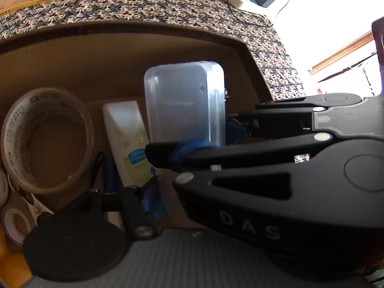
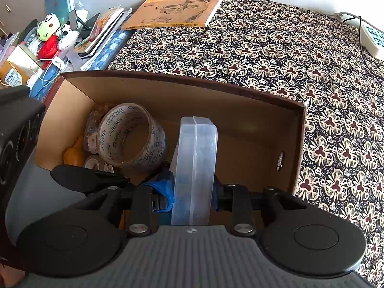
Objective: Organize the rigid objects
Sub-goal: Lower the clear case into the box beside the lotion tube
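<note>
While held upright on its long edge, the translucent plastic case (image 2: 195,168) sits pinched between the two fingers of the right claw (image 2: 192,193); blue-wrapped fingertips (image 2: 165,189) press its left face, and the opposite finger meets its right face.

Item: right claw. Narrowed to the thickness of the case, gripping it low down, above the cardboard box (image 2: 240,91).

Item: left claw (image 1: 134,182). Seen in its own view at 6 o'clock, low inside the box; whether spread or pressed together cannot be told, as its fingers are dark and partly cut off. In the right wrist view one of its black fingers (image 2: 84,177) lies at 9 o'clock of the case, over the box's near edge.

Item: cardboard box. Open-topped, brown, resting on a floral patterned cloth (image 2: 288,60) covering the worktop.

Contents, left wrist view: large tape roll (image 1: 45,139) at 9 o'clock, standing on edge; white tube with green-blue label (image 1: 129,141) between roll and case; smaller white tape roll (image 1: 14,223) at 8 o'clock. An orange rounded object (image 2: 72,156) lies at the box's left end.

Surroundings: yellow book (image 2: 175,9) at 12 o'clock beyond the box; white power strip (image 2: 372,38) at 2 o'clock; plush toys (image 2: 52,36) and papers at 10 o'clock.
</note>
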A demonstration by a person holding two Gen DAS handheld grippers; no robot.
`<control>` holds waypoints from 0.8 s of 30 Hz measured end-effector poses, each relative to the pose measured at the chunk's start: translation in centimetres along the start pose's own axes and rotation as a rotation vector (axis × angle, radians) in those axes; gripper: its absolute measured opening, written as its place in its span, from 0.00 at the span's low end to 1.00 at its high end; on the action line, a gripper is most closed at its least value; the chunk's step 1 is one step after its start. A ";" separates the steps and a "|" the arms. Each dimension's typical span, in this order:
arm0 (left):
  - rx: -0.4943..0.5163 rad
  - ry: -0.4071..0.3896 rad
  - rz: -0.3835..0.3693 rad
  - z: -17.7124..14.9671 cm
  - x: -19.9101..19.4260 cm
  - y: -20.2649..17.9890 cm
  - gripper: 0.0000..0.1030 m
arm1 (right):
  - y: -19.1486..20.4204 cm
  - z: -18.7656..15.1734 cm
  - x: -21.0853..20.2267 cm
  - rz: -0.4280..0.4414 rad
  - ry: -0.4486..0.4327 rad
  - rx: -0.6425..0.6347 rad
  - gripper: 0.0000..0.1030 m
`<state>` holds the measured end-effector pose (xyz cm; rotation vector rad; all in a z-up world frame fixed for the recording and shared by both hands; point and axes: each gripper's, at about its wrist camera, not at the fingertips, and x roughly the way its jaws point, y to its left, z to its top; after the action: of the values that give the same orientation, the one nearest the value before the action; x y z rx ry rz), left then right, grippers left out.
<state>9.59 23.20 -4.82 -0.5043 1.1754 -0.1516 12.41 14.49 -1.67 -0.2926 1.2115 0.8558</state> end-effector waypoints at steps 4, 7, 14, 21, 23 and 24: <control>-0.008 0.011 0.025 0.1 0.2 0.0 0.50 | 0.2 0.2 0.6 0.002 0.007 0.002 0.12; -0.022 0.023 0.023 0.1 0.2 0.3 0.50 | 0.1 0.2 0.9 0.009 0.009 0.010 0.12; -0.023 0.025 0.046 -0.1 0.2 0.6 0.50 | 0.3 0.3 1.4 0.001 0.002 0.012 0.13; 0.012 0.003 0.054 -0.6 -0.2 0.2 0.62 | 0.2 0.4 1.7 0.016 -0.027 0.018 0.14; 0.040 -0.019 0.078 -0.9 -0.6 -0.1 0.63 | 0.3 0.3 1.6 0.014 -0.038 0.014 0.16; 0.049 -0.027 0.093 -1.0 -0.7 -0.2 0.63 | 0.3 0.3 1.6 0.011 -0.041 0.013 0.16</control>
<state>8.46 22.99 -4.44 -0.4066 1.1637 -0.0935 12.53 15.54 -2.89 -0.2571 1.1808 0.8593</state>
